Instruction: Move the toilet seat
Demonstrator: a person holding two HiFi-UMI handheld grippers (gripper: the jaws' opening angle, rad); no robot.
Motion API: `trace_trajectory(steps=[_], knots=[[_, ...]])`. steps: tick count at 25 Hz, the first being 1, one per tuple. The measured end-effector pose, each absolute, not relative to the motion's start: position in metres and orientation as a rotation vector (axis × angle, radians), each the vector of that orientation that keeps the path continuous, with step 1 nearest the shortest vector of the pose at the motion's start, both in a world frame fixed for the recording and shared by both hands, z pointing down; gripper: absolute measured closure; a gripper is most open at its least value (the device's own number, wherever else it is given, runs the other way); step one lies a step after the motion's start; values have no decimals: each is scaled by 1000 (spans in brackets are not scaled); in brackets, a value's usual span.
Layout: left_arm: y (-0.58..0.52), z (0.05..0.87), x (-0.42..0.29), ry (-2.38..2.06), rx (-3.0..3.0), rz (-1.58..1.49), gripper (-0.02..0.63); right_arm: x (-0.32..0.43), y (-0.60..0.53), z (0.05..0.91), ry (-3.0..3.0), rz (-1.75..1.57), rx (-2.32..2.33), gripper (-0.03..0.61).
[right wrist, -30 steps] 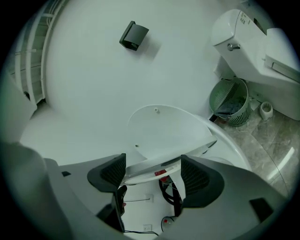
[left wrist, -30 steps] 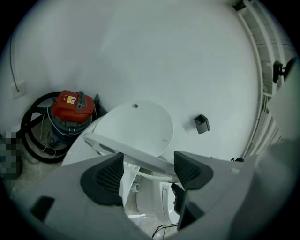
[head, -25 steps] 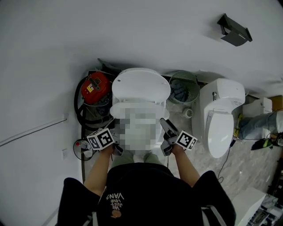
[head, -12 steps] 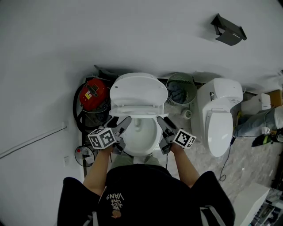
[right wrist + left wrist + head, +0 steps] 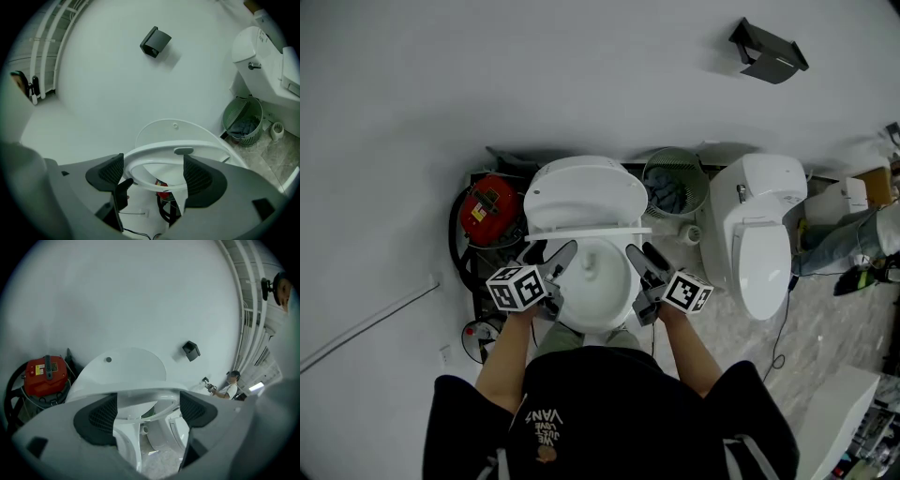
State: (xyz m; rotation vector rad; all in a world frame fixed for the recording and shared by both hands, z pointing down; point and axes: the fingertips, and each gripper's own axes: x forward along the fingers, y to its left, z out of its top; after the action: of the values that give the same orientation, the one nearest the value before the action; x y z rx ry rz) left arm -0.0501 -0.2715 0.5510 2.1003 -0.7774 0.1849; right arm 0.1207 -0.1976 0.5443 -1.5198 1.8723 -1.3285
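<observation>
While the toilet seat (image 5: 586,230) stands half-raised, the shirt (image 5: 600,412) reads "VANS".

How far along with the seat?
Done: the toilet seat is off the bowl, tilted partway toward the raised lid. In hand: nothing; the left gripper, jaws just opening, and right gripper are open, neither pressing on it. Left: bringing it to rest, up or down; I can't tell which.

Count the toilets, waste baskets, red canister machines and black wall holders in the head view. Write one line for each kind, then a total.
Toilets: 2
Waste baskets: 1
Red canister machines: 1
Black wall holders: 1
Total: 5
</observation>
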Motion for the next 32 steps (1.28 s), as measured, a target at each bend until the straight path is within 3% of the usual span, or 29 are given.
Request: trace_trajectory(steps=[6,14,32], knots=[[-285,553,-45,-765,2161,244,195,123,-193,544,1834,-1300,-1578,215],[-311,554,-35,-765,2217,306,195,135,-189,534,1816,-1203,-1684,299],[-348,555,-23,-761,2277,342,195,134,-182,523,1813,-1168,-1711,334]])
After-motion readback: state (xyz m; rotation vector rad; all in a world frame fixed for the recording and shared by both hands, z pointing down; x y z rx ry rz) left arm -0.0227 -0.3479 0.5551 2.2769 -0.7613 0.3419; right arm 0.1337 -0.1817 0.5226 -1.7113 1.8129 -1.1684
